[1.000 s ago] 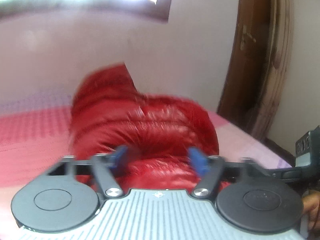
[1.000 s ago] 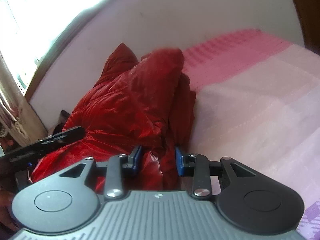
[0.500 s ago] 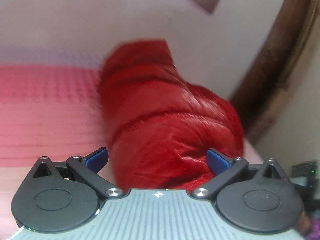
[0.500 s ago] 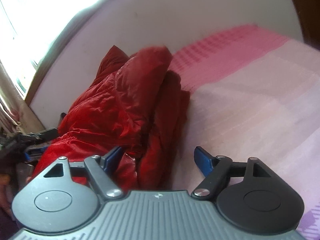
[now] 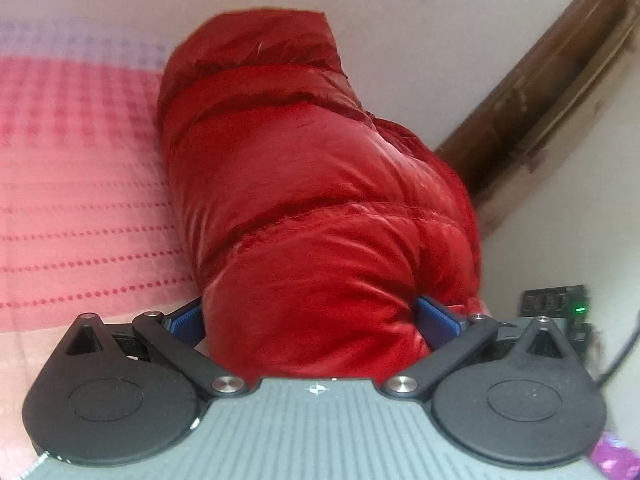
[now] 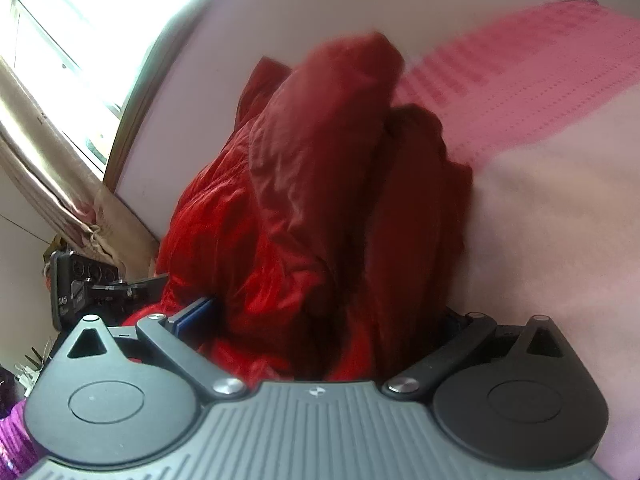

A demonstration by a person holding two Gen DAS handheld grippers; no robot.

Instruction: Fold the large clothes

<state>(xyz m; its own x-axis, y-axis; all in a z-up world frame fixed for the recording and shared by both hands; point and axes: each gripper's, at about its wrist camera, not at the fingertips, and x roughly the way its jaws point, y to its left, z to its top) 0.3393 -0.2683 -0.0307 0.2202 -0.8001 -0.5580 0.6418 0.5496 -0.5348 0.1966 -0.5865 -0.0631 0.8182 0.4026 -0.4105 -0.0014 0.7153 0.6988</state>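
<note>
at the bottom of the left wrist view, the left gripper [image 5: 314,318] stands with its jaws spread wide, having just been opening, and the near end of the red puffer jacket [image 5: 304,184] bulges between its blue pads [image 5: 436,316], filling the gap. the jacket runs as a thick roll up the centre of the frame, lying on the pink bedspread [image 5: 80,184] that fills the left. a brown wooden door frame [image 5: 532,92] slants down the upper right. low in the right wrist view, the right gripper [image 6: 320,320] has also just been opening its jaws wide, with crumpled jacket folds between them. a curtained window [image 6: 52,52] glows upper left
</note>
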